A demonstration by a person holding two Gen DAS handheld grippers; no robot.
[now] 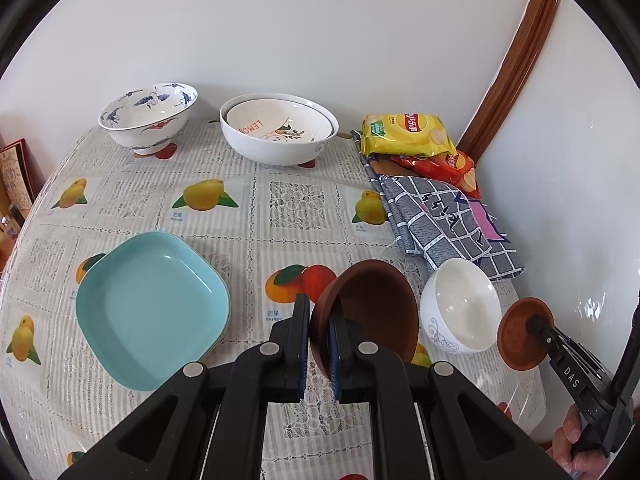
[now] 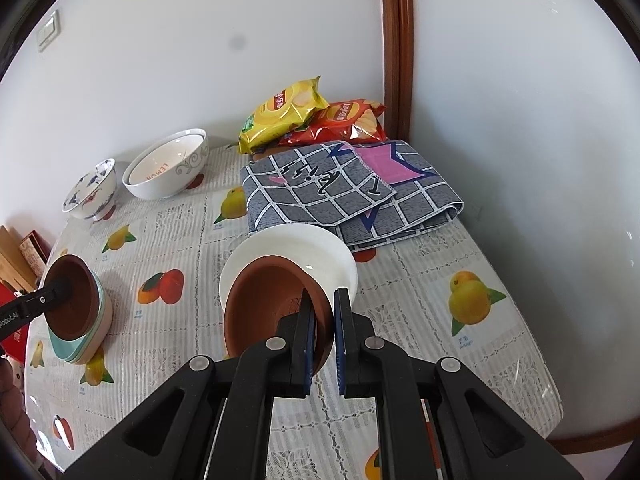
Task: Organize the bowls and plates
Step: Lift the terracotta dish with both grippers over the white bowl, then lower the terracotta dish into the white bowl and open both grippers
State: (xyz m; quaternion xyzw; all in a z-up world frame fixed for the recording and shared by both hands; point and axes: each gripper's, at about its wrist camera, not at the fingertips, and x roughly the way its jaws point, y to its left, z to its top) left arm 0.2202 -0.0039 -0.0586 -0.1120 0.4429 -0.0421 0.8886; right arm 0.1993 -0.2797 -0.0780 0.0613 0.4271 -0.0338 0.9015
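Pinching a brown bowl's (image 1: 368, 312) rim, left gripper (image 1: 320, 344); right gripper (image 2: 325, 340) pinches another (image 2: 276, 308).

Left hand-held gripper (image 1: 319, 344) and right hand-held gripper (image 2: 324, 336) both clamped, fingers nearly together.

Black hand-held gripper (image 1: 320, 344): blue pads (image 1: 333, 354), silver screws, "DAS" lettering; apparently bare skin.

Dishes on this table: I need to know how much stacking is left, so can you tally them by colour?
Brown bowls: 2, one in the left gripper, one in the right gripper.
White bowls: 3
Blue-and-white patterned bowl: 1
Teal plates: at least 2, stacked
Total: at least 8
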